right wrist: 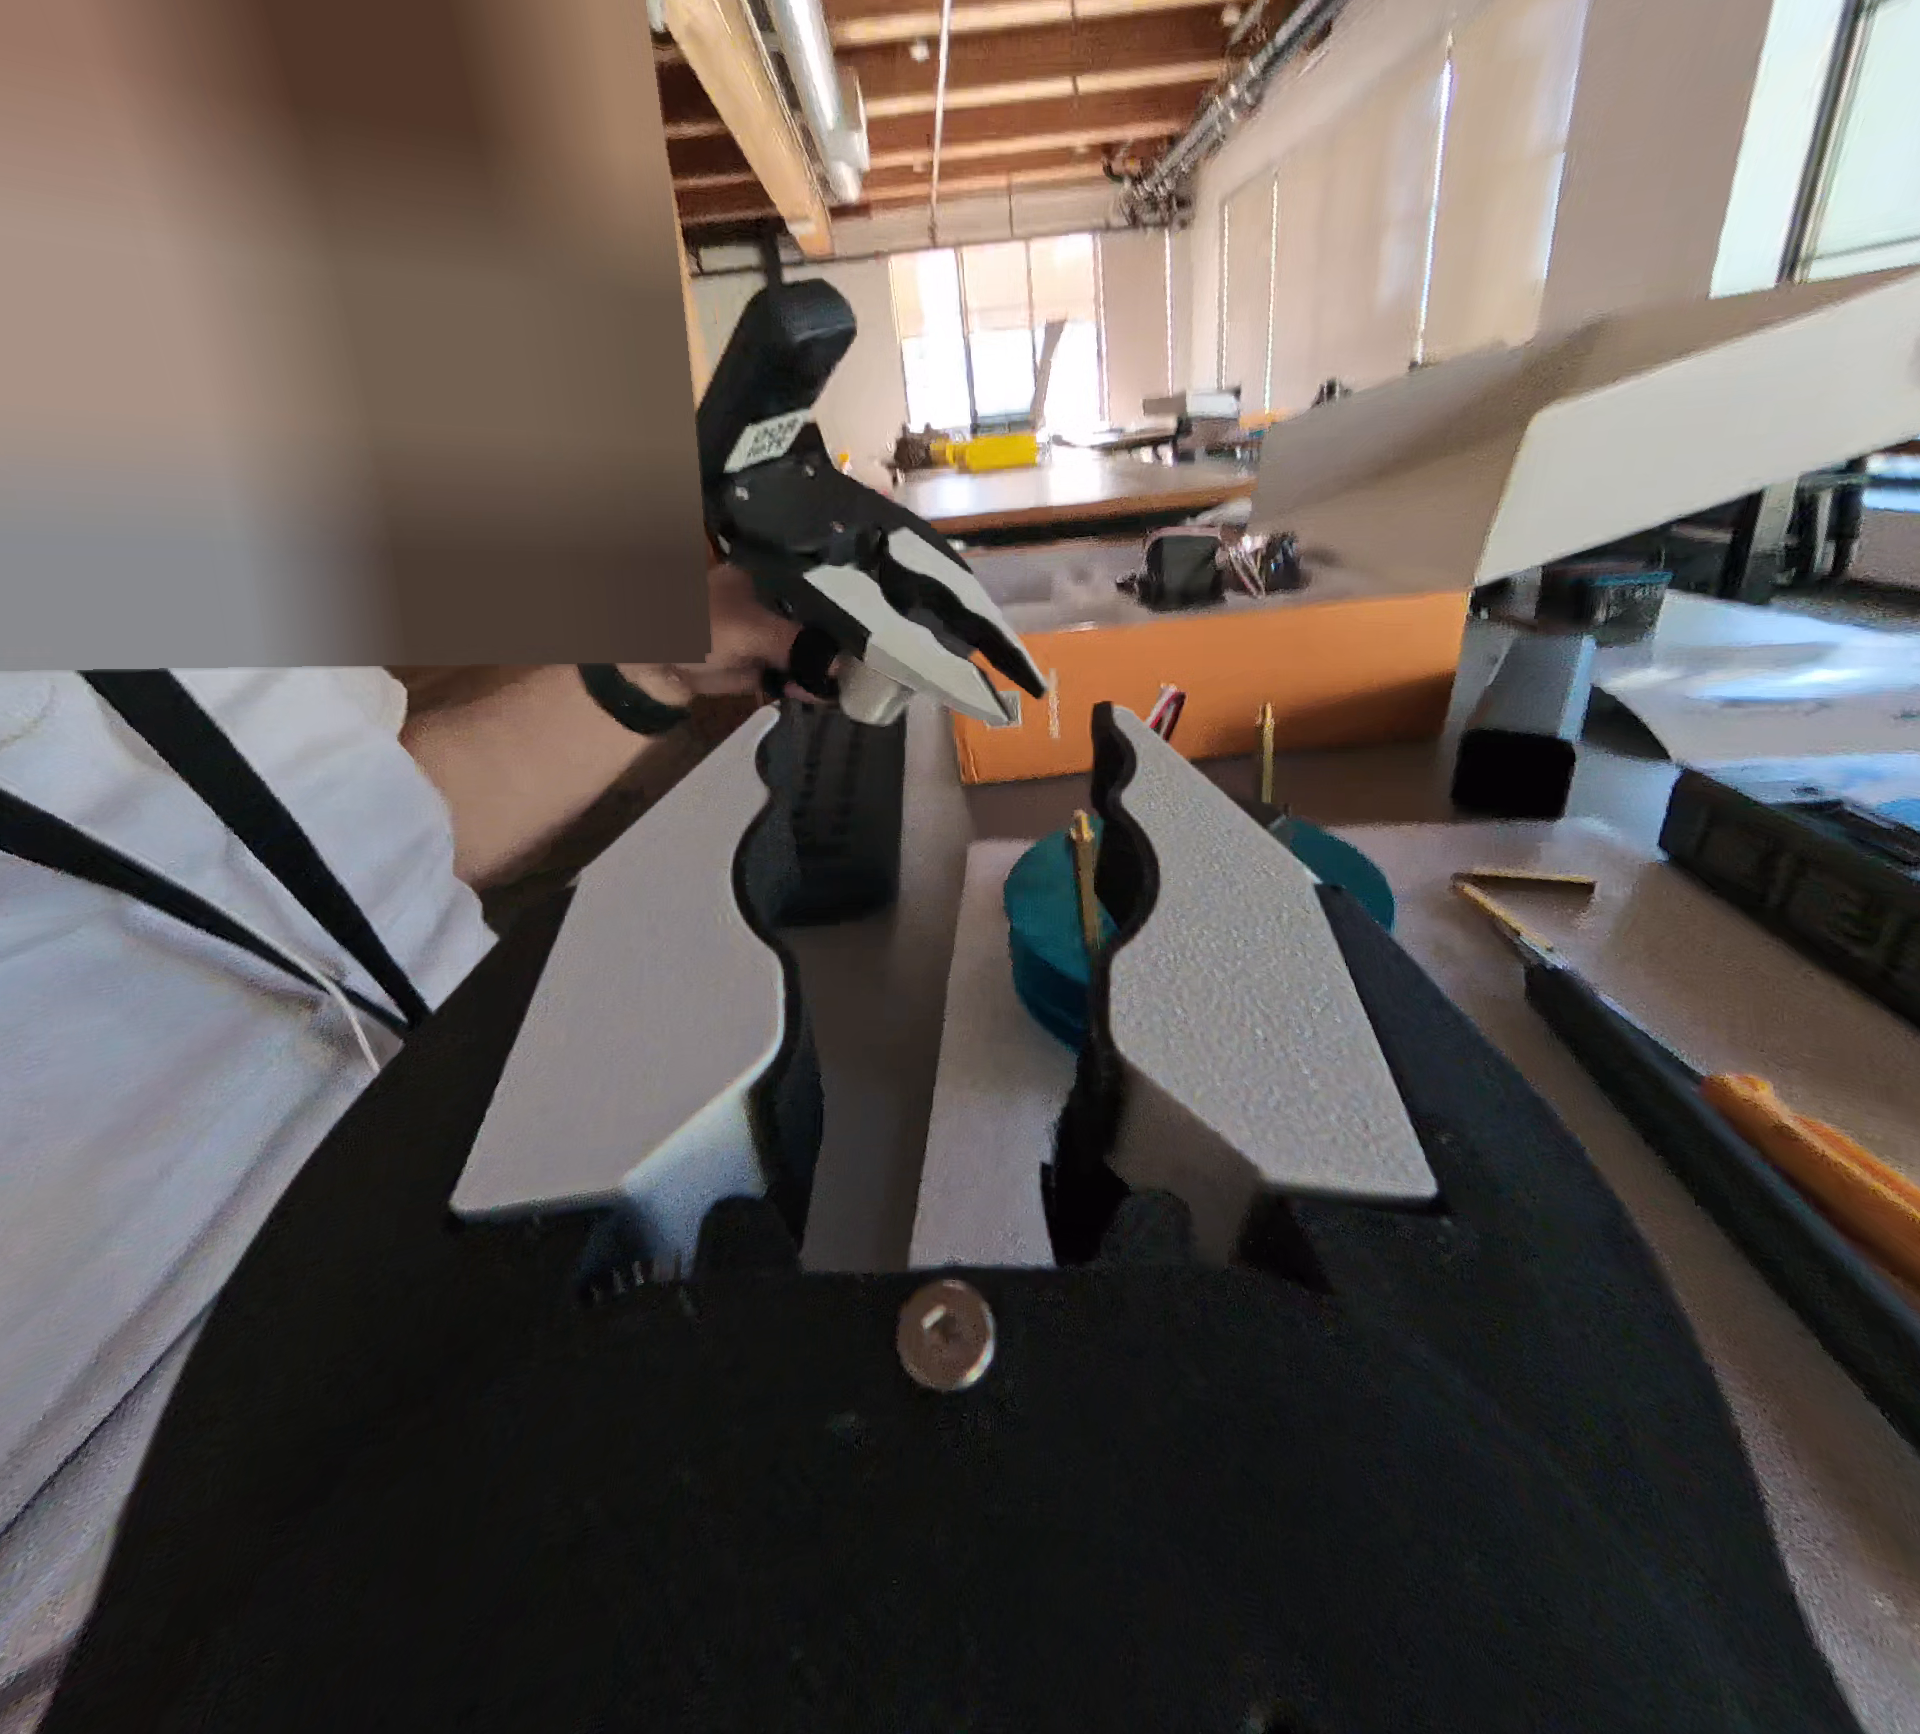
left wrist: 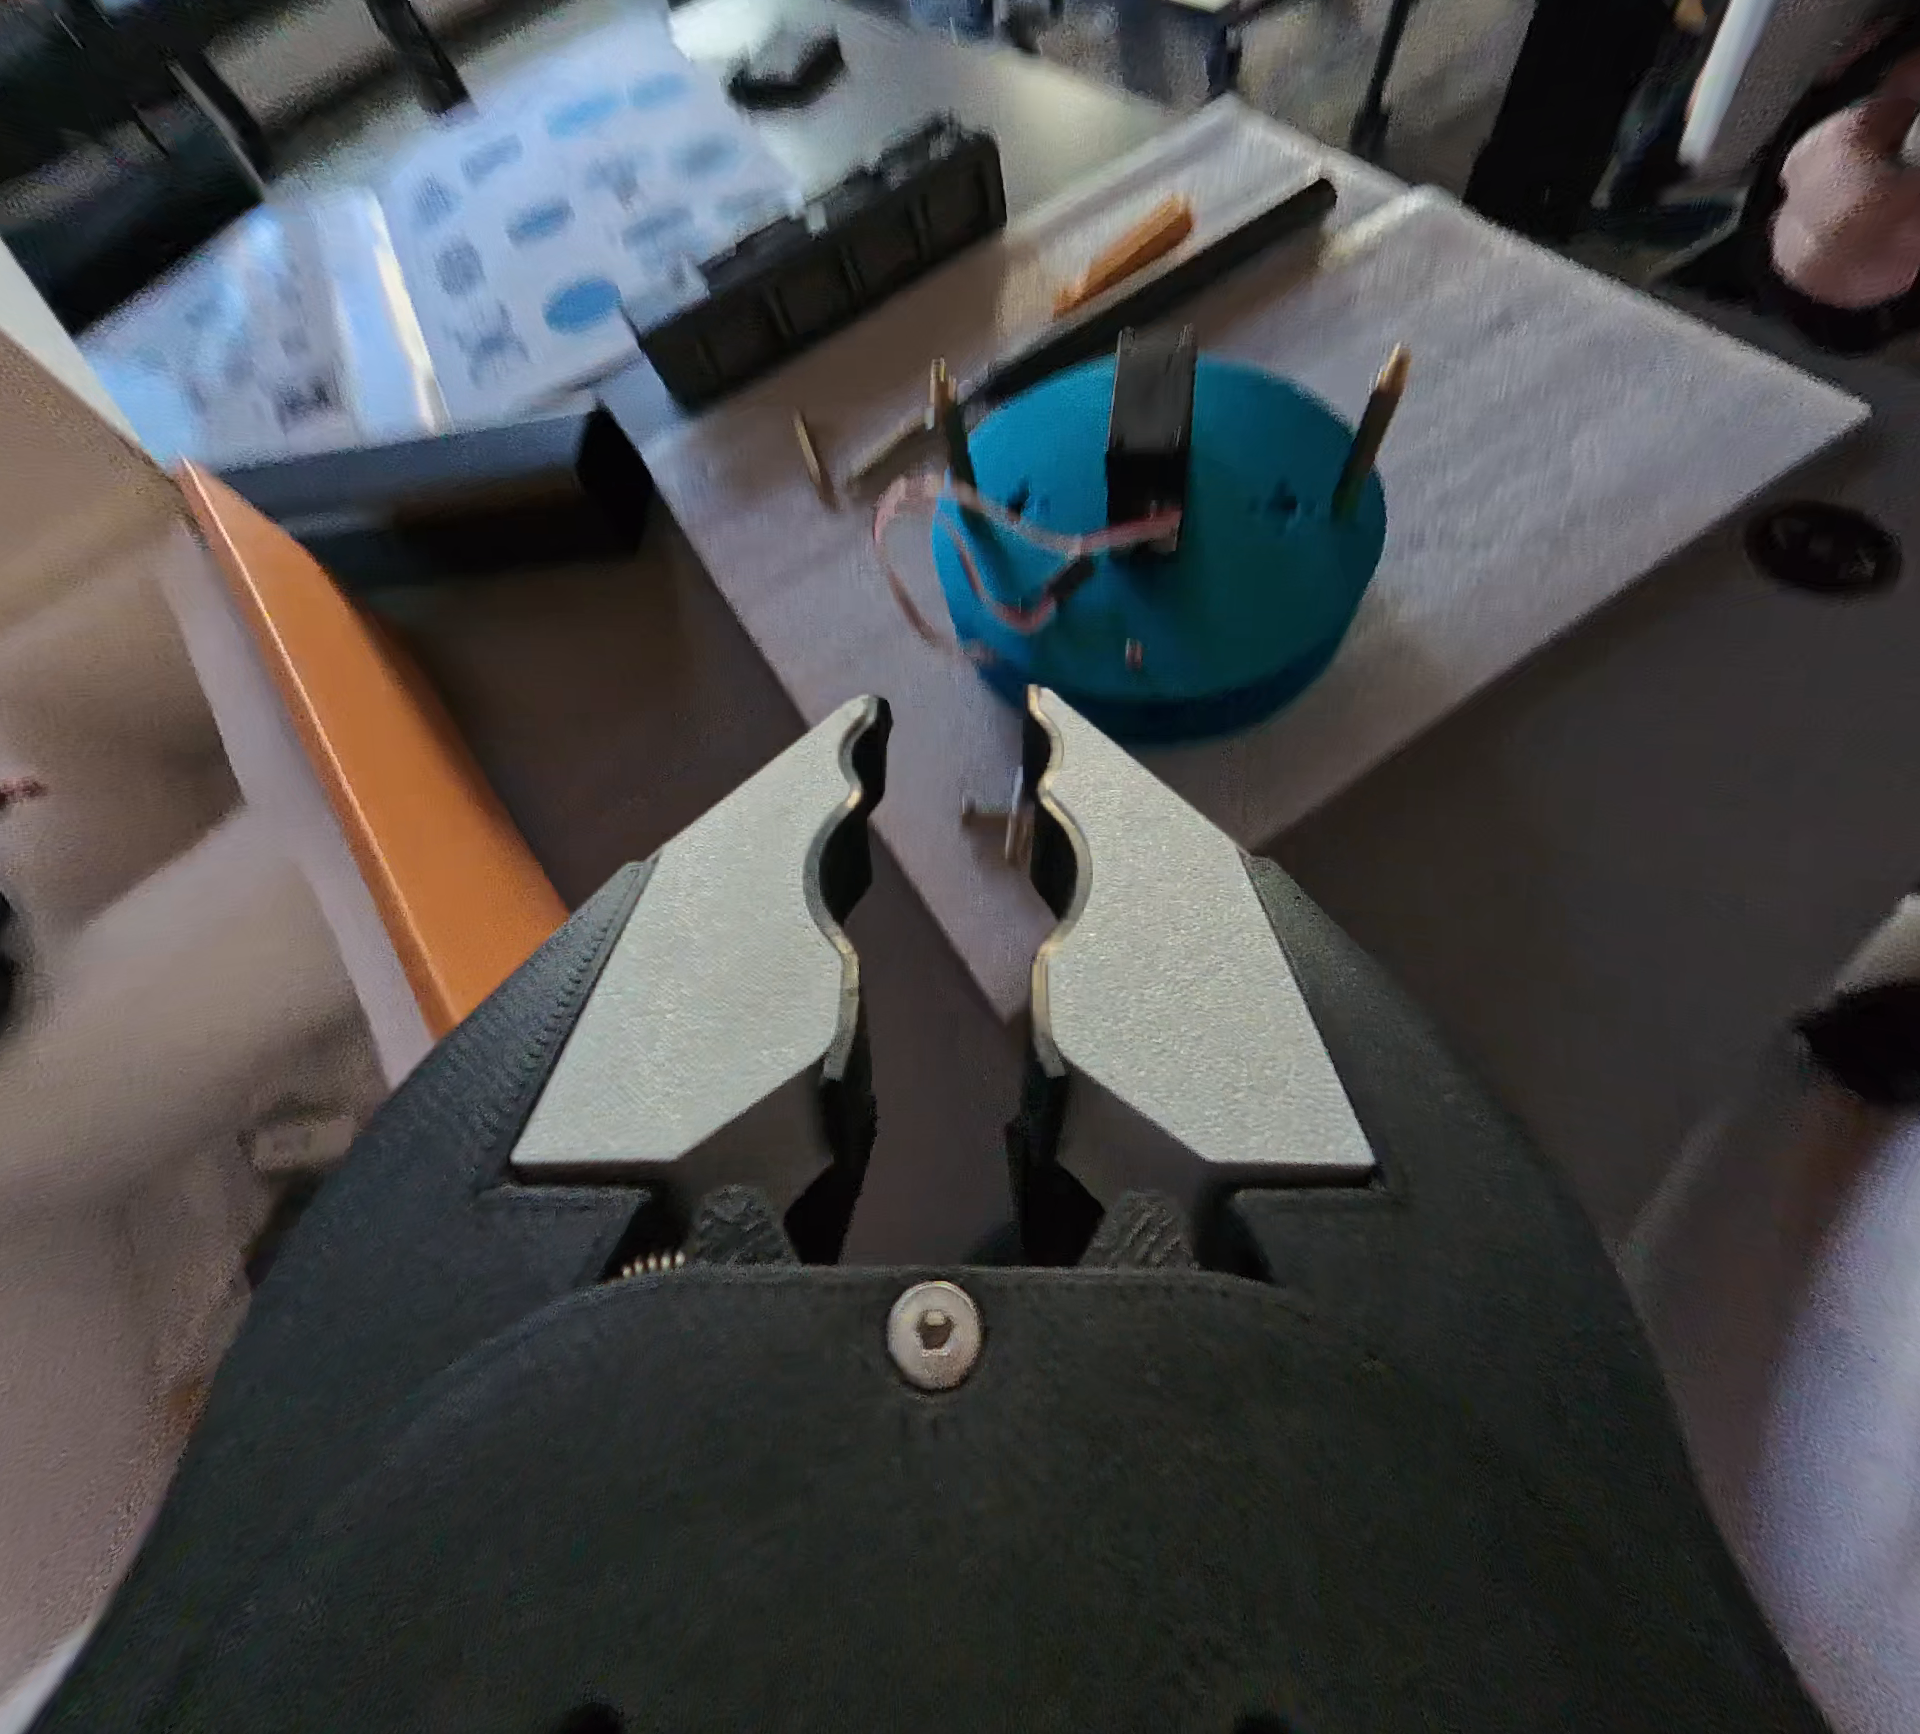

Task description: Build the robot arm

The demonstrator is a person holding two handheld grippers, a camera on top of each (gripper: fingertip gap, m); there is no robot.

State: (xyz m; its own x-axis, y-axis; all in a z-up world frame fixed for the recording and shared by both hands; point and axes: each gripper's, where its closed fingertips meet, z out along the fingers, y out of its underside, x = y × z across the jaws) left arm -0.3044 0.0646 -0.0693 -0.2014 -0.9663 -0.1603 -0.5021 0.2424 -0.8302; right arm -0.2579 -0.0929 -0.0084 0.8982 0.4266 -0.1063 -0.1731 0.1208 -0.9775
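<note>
A blue round base (left wrist: 1226, 604) stands on a grey mat (left wrist: 1558, 396). An upright black servo (left wrist: 1148, 437) with pink and red wires (left wrist: 997, 531) and brass standoffs (left wrist: 1371, 437) rise from it. My left gripper (left wrist: 958, 728) is open and empty, just short of the base, with a small metal screw (left wrist: 1003, 817) on the mat by its right fingertip. My right gripper (right wrist: 935, 728) is open and empty, low over the mat (right wrist: 987, 1061). The base (right wrist: 1049, 936) and one standoff (right wrist: 1083, 874) show between its fingers. The left gripper (right wrist: 1013, 697) hovers beyond them.
An orange box (left wrist: 364, 708) (right wrist: 1226, 676) borders the mat. A black case (left wrist: 821, 271), a black bar (left wrist: 1143, 282), an orange tool (left wrist: 1122, 250) and printed sheets (left wrist: 582, 209) lie behind the base. Loose standoffs (left wrist: 810, 458) lie on the mat. A person in a white shirt (right wrist: 208, 957) is at the left. Tip to tip, the grippers are about 20 centimetres apart. It is some 8 centimetres from my left tips to the upright black servo (left wrist: 1148, 437).
</note>
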